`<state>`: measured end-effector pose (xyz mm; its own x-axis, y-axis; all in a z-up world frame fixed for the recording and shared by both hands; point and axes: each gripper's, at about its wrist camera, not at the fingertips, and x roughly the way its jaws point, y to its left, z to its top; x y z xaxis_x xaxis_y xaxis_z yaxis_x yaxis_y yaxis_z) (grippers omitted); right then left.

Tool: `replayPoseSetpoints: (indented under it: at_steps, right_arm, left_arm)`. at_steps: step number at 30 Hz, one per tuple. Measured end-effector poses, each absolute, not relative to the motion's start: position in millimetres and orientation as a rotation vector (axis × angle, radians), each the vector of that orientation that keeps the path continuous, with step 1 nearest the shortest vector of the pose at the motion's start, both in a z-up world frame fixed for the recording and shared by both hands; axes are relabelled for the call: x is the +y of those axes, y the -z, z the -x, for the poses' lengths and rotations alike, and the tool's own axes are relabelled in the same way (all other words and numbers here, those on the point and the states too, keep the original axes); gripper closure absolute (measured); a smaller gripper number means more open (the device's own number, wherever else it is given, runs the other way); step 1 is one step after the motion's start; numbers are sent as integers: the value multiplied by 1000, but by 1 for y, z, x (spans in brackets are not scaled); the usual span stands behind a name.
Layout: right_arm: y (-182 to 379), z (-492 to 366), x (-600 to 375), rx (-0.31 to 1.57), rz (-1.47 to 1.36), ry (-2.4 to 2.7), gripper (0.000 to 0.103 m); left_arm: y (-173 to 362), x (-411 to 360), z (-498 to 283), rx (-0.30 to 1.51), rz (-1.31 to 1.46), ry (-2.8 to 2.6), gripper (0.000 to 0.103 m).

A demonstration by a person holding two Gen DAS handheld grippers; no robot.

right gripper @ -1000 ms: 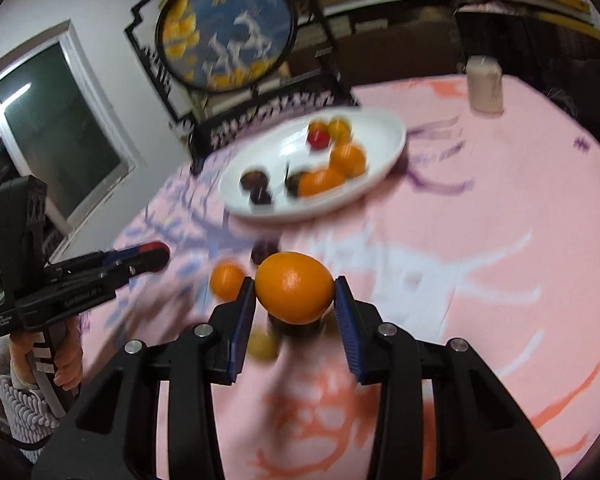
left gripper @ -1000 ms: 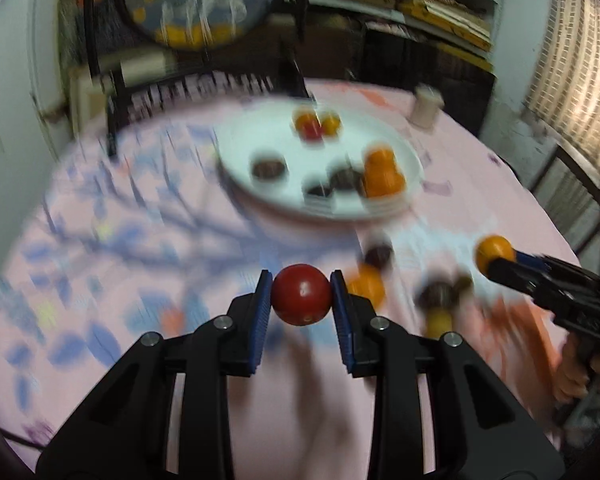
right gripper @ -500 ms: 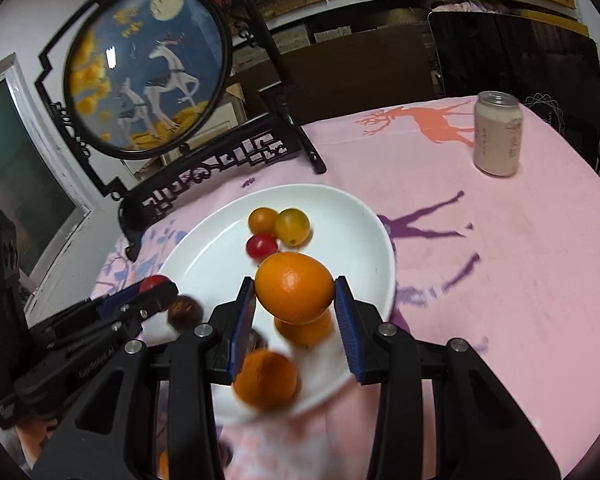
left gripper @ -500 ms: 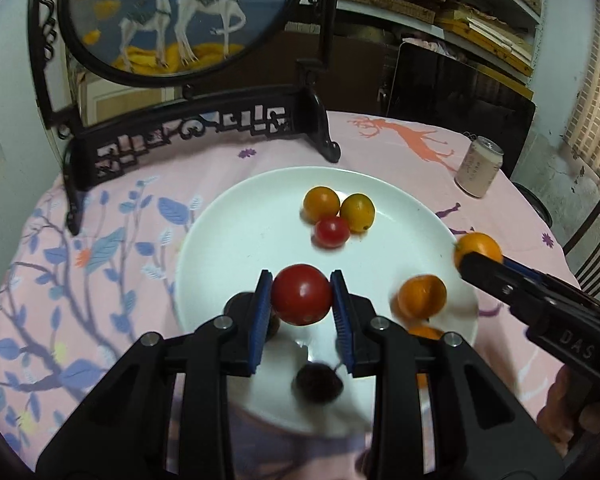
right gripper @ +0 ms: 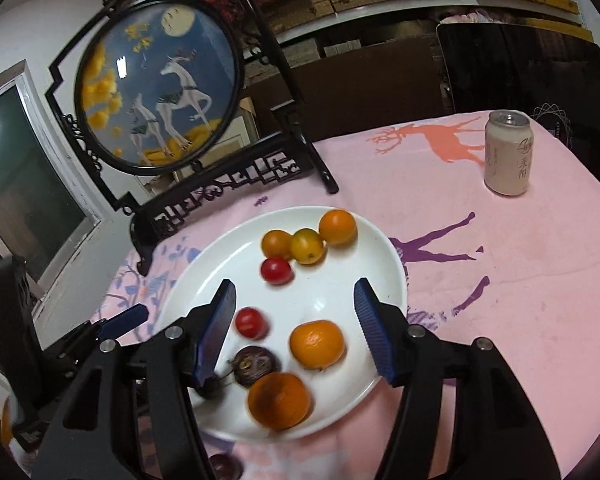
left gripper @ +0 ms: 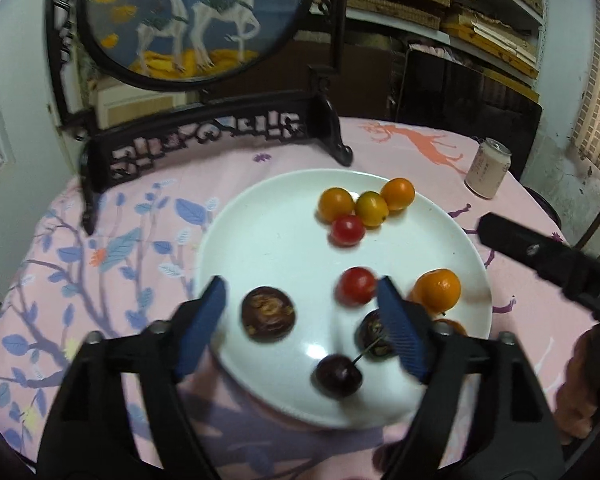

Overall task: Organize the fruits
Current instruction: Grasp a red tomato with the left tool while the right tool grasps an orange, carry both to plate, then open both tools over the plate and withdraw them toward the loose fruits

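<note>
Left wrist view: left tool [left gripper: 302, 304] spread wide, red tomato [left gripper: 356, 286] loose beside its right finger.

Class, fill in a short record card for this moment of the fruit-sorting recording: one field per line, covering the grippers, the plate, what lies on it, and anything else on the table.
Left gripper: open, empty, over the plate
Right gripper: open, empty, over the plate
Plate: white, on the pink tablecloth
On the plate: oranges, small red tomatoes, dark fruits, a cherry
Far edge cluster: three orange-yellow fruits beside one tomato
Also on the table: drink can, framed deer screen
</note>
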<state>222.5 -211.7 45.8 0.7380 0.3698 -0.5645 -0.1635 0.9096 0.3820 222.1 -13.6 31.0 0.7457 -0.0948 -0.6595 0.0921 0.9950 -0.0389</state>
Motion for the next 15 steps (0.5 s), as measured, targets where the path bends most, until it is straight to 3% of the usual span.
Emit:
replayPoseSetpoints:
  at_steps: [13, 15]
  right_arm:
    - [-24, -115, -222, 681, -246, -270, 39]
    - [-19, -99, -226, 678, -248, -260, 31]
  left_arm:
    - [-22, 26, -136, 708, 61, 47, 7]
    - [-17, 25, -119, 717, 55, 72, 7]
